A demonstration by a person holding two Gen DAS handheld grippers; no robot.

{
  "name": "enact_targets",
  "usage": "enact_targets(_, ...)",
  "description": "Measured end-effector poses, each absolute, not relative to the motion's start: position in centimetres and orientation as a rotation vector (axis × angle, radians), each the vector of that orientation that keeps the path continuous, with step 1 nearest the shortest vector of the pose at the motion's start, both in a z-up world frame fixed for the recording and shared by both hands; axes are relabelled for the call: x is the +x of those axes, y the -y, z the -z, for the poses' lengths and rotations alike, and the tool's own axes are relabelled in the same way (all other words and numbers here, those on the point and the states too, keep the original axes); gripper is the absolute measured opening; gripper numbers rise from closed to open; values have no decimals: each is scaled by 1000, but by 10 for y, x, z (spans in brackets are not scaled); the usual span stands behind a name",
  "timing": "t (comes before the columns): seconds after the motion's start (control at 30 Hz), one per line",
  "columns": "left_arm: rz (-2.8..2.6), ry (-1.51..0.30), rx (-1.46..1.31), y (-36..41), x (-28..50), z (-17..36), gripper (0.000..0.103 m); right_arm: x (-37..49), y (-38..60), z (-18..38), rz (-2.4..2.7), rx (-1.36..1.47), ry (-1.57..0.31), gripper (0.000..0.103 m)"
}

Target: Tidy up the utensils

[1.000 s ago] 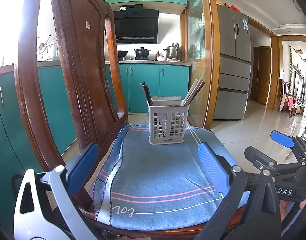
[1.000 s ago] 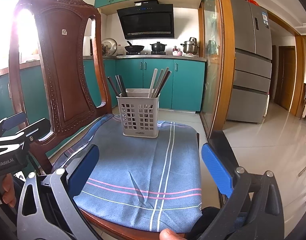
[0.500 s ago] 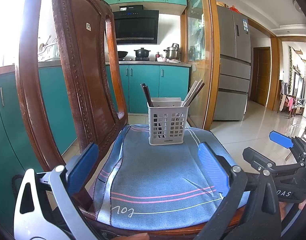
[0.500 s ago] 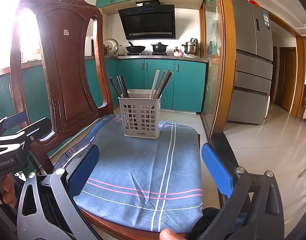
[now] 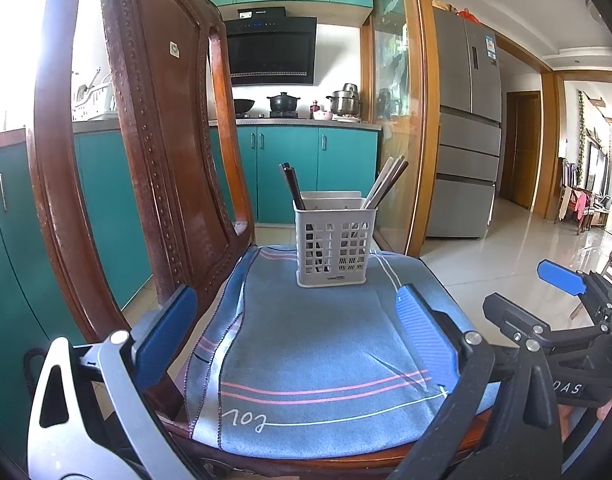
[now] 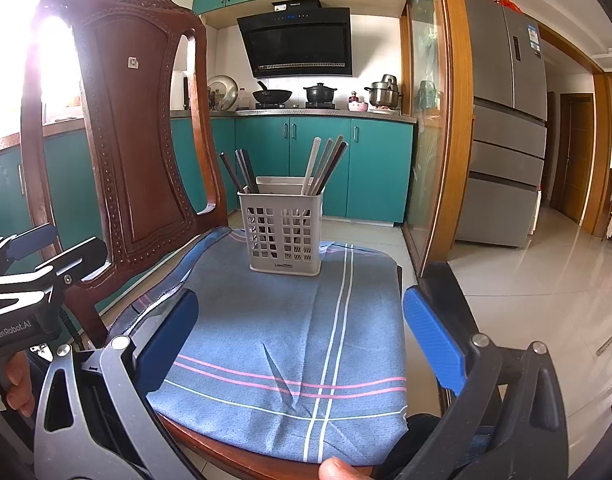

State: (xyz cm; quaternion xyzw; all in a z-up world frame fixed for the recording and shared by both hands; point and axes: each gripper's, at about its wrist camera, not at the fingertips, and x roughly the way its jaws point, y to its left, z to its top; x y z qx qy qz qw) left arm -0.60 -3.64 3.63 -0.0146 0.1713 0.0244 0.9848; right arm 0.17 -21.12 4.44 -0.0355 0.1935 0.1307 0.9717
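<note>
The wooden chair (image 6: 117, 128) fills your view, with a blue striped cloth (image 6: 306, 332) spread over its seat. Towards the far edge of that cloth stands the white slotted caddy (image 6: 283, 232), upright. Dark chopsticks (image 6: 241, 170) lean in the compartment nearer the chair back; pale chopsticks (image 6: 326, 164) lean in the one away from it. No utensil lies loose on the cloth.

Your left gripper (image 5: 301, 336) and right gripper (image 6: 301, 336) hover over the near edge of the cloth, well short of the caddy, tongs spread apart, holding nothing.

This fits either a sort already done or one about to be reshuffled; the pictures don't settle which.
</note>
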Motion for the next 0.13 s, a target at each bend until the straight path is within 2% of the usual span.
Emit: enact_targets(0.13, -44, -360, -27, 37, 0, -33, 99, 4, 212, -42, -263, -72, -398, 100)
